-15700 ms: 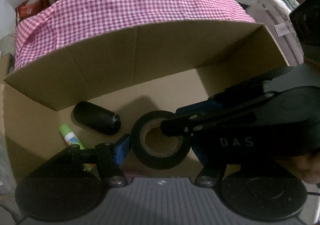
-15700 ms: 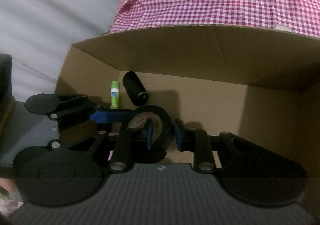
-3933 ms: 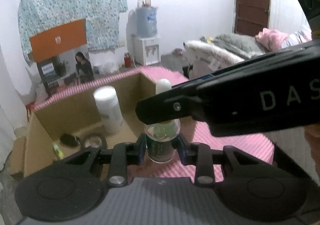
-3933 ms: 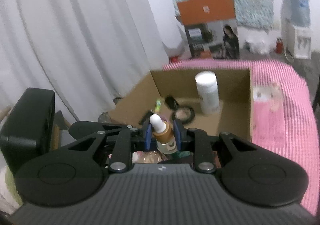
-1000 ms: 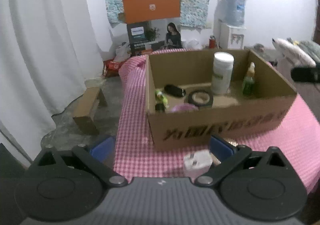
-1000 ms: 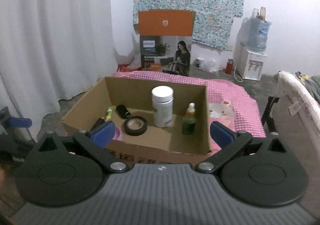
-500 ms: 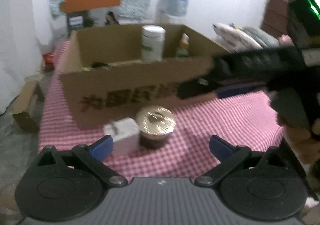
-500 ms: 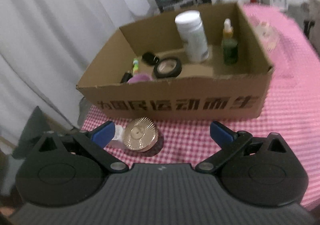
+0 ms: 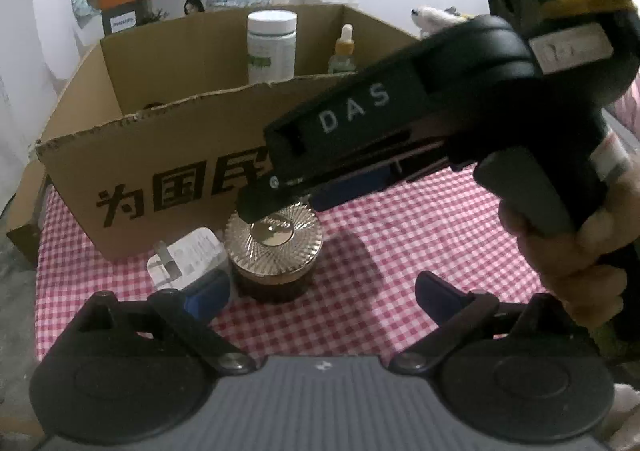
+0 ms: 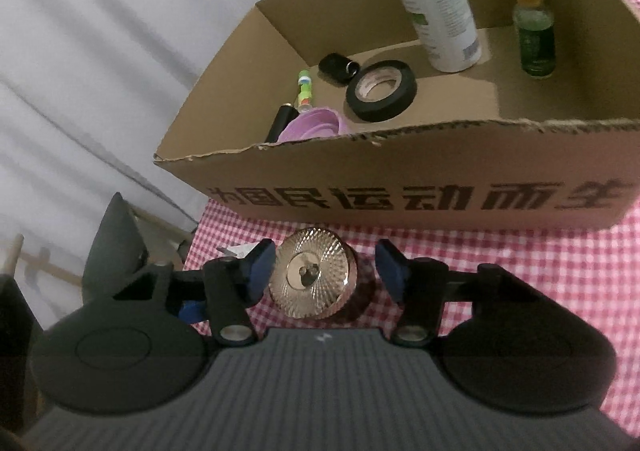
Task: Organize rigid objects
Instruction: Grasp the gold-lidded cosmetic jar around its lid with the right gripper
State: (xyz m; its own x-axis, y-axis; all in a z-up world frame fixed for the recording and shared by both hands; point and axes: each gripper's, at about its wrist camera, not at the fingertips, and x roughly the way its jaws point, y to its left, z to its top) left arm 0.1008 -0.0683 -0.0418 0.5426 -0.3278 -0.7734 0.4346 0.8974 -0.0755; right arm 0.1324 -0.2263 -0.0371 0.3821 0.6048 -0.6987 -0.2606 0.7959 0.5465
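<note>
Right wrist view: the right hand-held gripper [image 10: 326,267] points steeply down at a small jar with a ribbed gold lid [image 10: 313,274], which stands on the red-checked table [image 10: 540,263] just short of a cardboard box [image 10: 400,187]. The jar sits between the two blue pads. The jaws are closing; the left pad is close to the lid's rim and the right pad is clearly apart from it, so nothing is gripped yet.

Beyond the fingertips, inside the box, are a white bottle [image 10: 436,7], a green dropper bottle [image 10: 534,33], a roll of black tape [image 10: 382,89], a purple dish [image 10: 310,127] and smaller items.

Left wrist view: the left hand-held gripper [image 9: 316,291] is wide open and empty, hovering low over the table. A white plug adapter [image 9: 186,261] lies by its left finger, touching or almost touching the jar.

To grasp well, the jar probably needs centring, since it sits nearer the left pad. Closing on the lid's side wall, or lower on the dark body, should hold better than pinching the top edge. The adapter beside it could be nudged.
</note>
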